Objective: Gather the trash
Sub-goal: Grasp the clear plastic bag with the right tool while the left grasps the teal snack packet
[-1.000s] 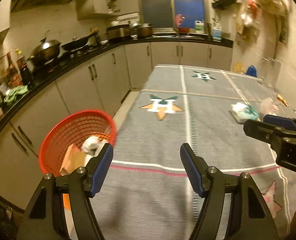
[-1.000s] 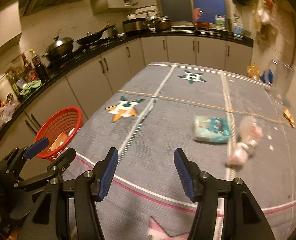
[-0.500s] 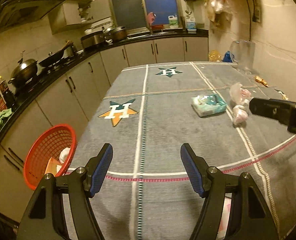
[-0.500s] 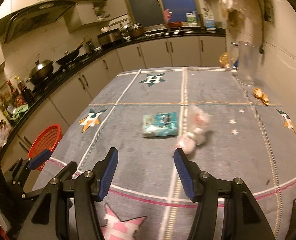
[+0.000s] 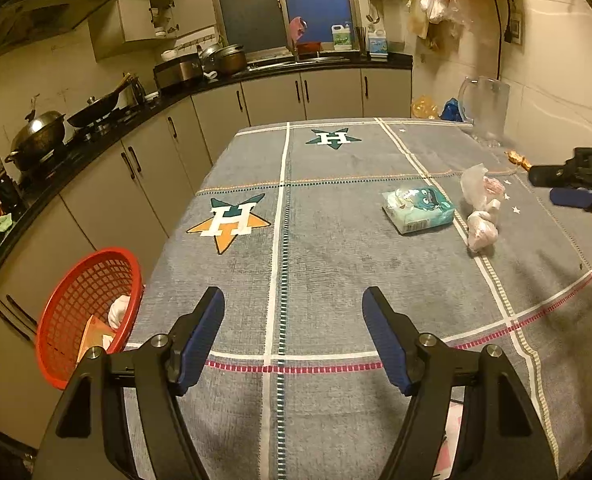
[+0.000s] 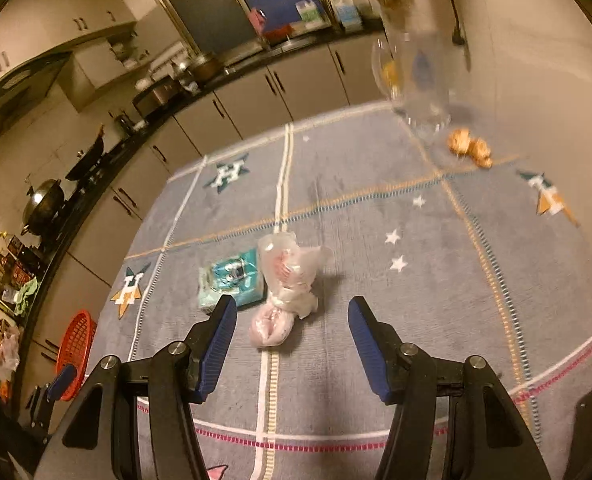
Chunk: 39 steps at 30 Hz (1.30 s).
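Plainly the crumpled plastic bag (image 6: 286,292) looks light, soft and slippery, so a pinch on its bunched, knotted middle should hold best. It lies on the bench (image 6: 375,320), touching the teal tissue pack (image 6: 232,282). Right gripper (image 6: 292,346) hovers near it, jaws wide and empty; left gripper (image 5: 294,330) likewise, farther off.

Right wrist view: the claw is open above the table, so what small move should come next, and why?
Probably ease the right claw forward and down over the knotted plastic bag, then close. The bag lies loose on the tablecloth just ahead of the open, empty jaws, beside the teal packet, and the red basket already holds trash.
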{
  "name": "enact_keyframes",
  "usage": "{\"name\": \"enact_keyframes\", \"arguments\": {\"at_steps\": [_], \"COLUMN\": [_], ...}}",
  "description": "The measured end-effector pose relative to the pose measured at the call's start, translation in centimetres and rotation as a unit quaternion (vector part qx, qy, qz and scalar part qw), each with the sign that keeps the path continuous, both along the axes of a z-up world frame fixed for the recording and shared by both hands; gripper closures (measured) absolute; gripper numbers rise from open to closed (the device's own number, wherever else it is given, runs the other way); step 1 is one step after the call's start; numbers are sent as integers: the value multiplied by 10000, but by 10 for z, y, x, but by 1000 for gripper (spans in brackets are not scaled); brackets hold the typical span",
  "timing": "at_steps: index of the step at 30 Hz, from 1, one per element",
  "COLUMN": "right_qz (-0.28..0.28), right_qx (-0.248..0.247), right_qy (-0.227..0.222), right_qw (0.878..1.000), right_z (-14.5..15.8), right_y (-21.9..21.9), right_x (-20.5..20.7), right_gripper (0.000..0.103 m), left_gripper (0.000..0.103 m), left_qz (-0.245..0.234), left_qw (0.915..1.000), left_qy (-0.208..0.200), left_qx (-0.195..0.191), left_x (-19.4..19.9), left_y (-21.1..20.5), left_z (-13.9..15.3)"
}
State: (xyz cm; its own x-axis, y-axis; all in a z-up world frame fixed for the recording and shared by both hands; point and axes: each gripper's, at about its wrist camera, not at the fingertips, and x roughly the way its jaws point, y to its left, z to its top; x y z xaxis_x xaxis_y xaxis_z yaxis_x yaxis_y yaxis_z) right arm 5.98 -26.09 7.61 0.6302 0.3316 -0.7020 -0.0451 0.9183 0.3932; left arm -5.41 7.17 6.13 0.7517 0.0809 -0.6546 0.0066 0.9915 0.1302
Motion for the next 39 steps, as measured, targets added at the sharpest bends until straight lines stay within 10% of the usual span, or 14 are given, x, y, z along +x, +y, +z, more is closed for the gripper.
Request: {"name": "enact_keyframes", "arguments": {"at_steps": [12, 18, 39], "right_qz": [92, 387, -552], "right_qx": [-672, -735, 397], "right_qy": [566, 362, 143], "right_qw": [9961, 9959, 9976], "right_z": [-46, -52, -41], "right_y": [32, 35, -44], "right_x": [58, 59, 55], "right_gripper": [41, 69, 69], "left_gripper": [30, 26, 24], "left_qz": [-367, -741, -1493], "left_qw": [9978, 9949, 9613], "left_qy": [338, 495, 1515], "left_qx": [-444, -480, -1749], "left_x": [30, 63, 195], "left_y": [0, -26, -74], "left_z": [12, 15, -40]}}
